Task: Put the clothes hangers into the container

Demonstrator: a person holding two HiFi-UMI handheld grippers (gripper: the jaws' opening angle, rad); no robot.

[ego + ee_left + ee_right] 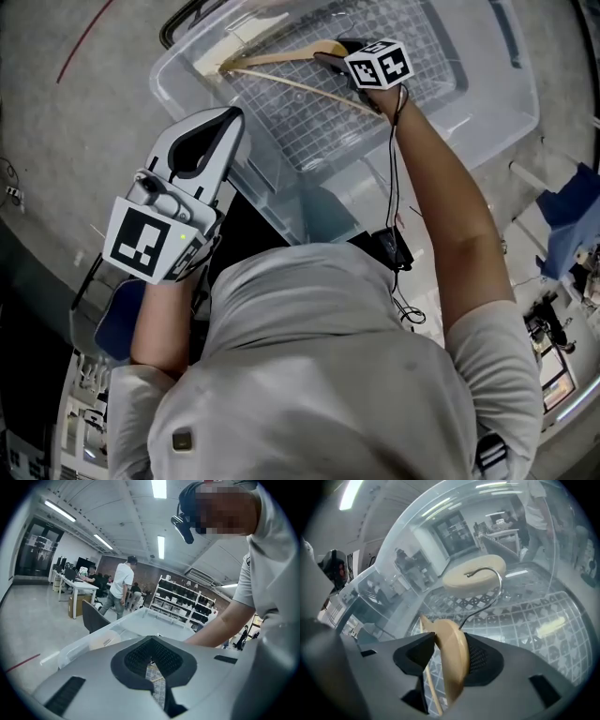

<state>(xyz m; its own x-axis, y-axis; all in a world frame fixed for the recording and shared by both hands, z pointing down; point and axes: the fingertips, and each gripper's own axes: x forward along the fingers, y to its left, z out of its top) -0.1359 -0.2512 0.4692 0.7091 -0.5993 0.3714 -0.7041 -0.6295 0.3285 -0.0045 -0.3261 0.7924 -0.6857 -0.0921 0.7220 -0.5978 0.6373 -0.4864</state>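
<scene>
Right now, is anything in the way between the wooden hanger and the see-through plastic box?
Nothing visible blocks it. The wooden clothes hanger, between the right gripper's jaws, is already inside the clear plastic container.

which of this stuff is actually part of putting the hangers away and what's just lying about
In the job:
- wooden hanger, between the fingers of the right gripper
- clear container around them

Just about:
- left gripper, shut and empty
- dark chair
- shelving
- white desk
</scene>
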